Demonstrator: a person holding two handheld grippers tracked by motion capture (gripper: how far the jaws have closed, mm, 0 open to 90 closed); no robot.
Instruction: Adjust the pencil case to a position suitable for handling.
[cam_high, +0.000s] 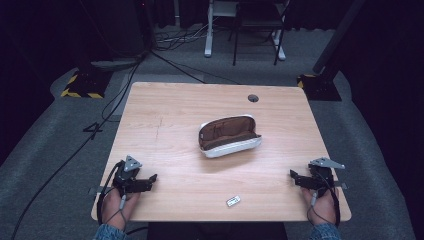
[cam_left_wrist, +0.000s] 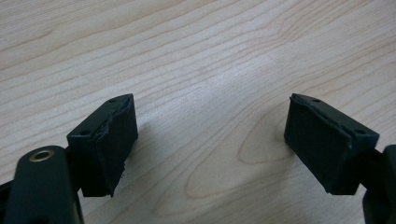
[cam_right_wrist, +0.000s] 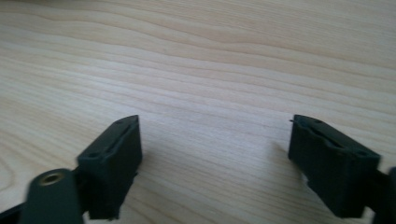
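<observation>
The pouch (cam_high: 229, 136), white outside and brown inside, lies unzipped and gaping near the middle of the table (cam_high: 165, 115), well ahead of both grippers and roughly midway between them. A small white card-like piece (cam_high: 233, 201) lies flat near the front edge, between the grippers and closer to the right one; it looks like what belongs in the pouch, though it is too small to identify.

Nothing seems done yet. The left gripper (cam_high: 150, 180) rests at the front left corner of the table, its jaws spread wide with only bare wood between them, as its own view confirms (cam_left_wrist: 210, 140). The right gripper (cam_high: 295, 176) sits at the front right corner, likewise released, jaws apart over empty wood (cam_right_wrist: 215, 154). Neither touches the pouch or the small piece. What remains, as I judge it, is the whole job: picking up the piece, placing it inside, and perhaps closing the pouch.

The path from either gripper to both things is free. A round cable hole (cam_high: 253, 98) lies beyond the pouch, out of the way. Past the table, cables and chair legs are on the floor.
</observation>
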